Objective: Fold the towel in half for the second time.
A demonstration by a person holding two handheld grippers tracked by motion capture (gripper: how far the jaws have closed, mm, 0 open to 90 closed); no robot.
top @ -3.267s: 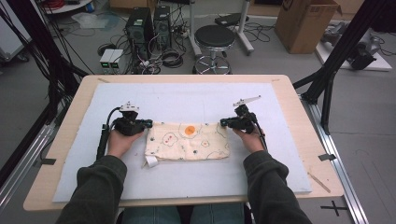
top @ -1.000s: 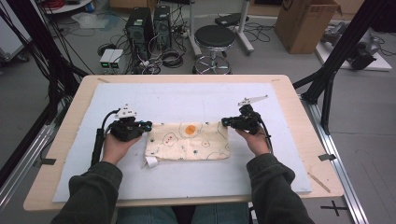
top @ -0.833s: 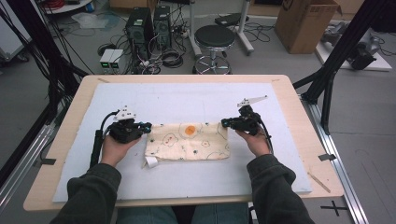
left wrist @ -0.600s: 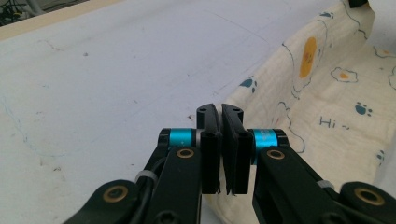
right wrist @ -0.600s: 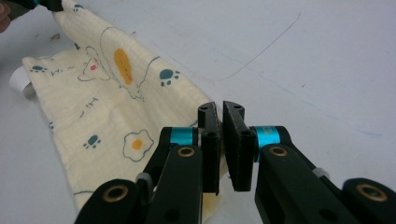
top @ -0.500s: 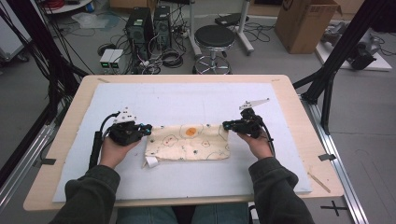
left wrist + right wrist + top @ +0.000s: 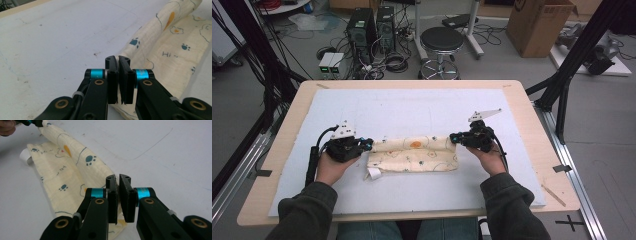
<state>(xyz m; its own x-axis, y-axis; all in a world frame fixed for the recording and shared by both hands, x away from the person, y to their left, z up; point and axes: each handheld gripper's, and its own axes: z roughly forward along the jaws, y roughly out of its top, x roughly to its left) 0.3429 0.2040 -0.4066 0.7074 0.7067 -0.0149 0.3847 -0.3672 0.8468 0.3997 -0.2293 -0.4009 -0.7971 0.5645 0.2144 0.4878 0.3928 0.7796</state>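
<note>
While both hands rest on the white mat [image 7: 412, 107] that covers the wooden table [image 7: 532, 117], I see each tool pinching one end of the cream printed cloth [image 7: 414, 154]. From the high view, my left gripper [image 7: 364, 144] sits at the cloth's left far corner and my right gripper [image 7: 455, 137] at its right far corner, with the fabric's far edge lifted into a rolled ridge between them and the rest lying flat on the mat toward me. In the left gripper view, the left gripper [image 7: 117, 61] has its black jaws pressed nearly together, only a thin slit between the pads, and the cloth [image 7: 160, 50] runs in between them, so it is clamped on the fabric. In the right gripper view, the right gripper [image 7: 118, 180] stands the same way, jaws drawn close with the cloth's [image 7: 70, 165] edge caught between them. The print shows blue paw marks, an orange patch and small lettering. A white tag [image 7: 373, 173] pokes out at the cloth's near left corner, lying on the mat. Beyond the table, I can make out a black round stool [image 7: 442, 40], two computer towers [image 7: 372, 25] and a cardboard box [image 7: 542, 22] on the floor.
</note>
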